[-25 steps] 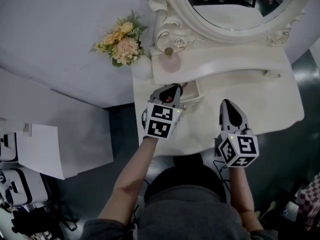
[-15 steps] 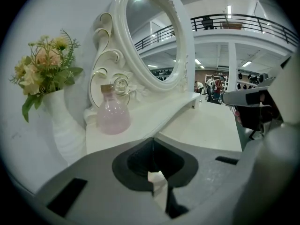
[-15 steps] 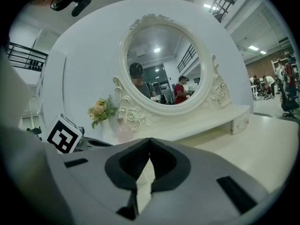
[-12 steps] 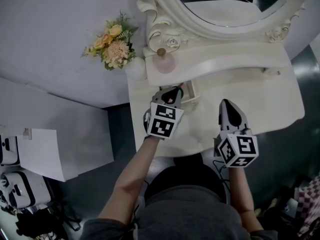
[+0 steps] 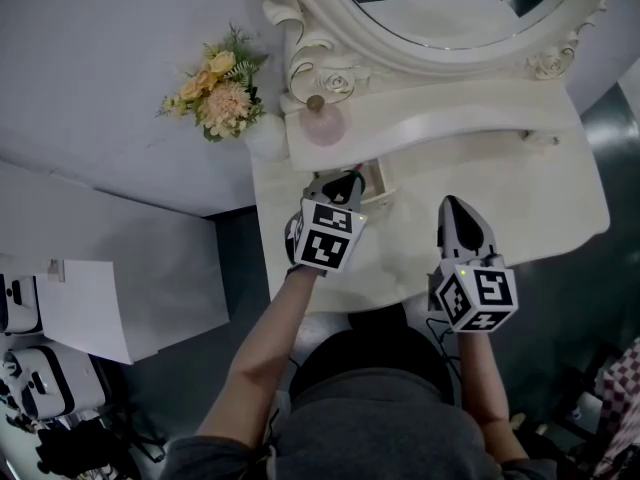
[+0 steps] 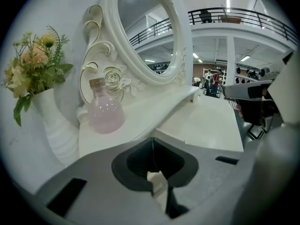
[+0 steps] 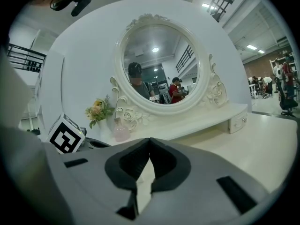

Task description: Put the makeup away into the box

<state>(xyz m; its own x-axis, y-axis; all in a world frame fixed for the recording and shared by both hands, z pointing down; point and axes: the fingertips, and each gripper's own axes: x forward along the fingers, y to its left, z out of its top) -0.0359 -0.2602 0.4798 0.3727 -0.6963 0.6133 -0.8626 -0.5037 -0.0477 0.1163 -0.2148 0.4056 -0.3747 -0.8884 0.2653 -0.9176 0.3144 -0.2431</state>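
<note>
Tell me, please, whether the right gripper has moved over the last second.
No. The right gripper stays over the same spot of the dressing table, near its front edge.

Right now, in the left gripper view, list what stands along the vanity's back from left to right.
vase of flowers → pink bottle → oval mirror

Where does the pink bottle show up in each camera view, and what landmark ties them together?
Head view: pink bottle upper middle, on the shelf below the mirror.
Left gripper view: bottle left of centre, beside the white vase.
Right gripper view: bottle small, lower left of the mirror.
Shared landmark: the flowers, just left of it in every view.
</note>
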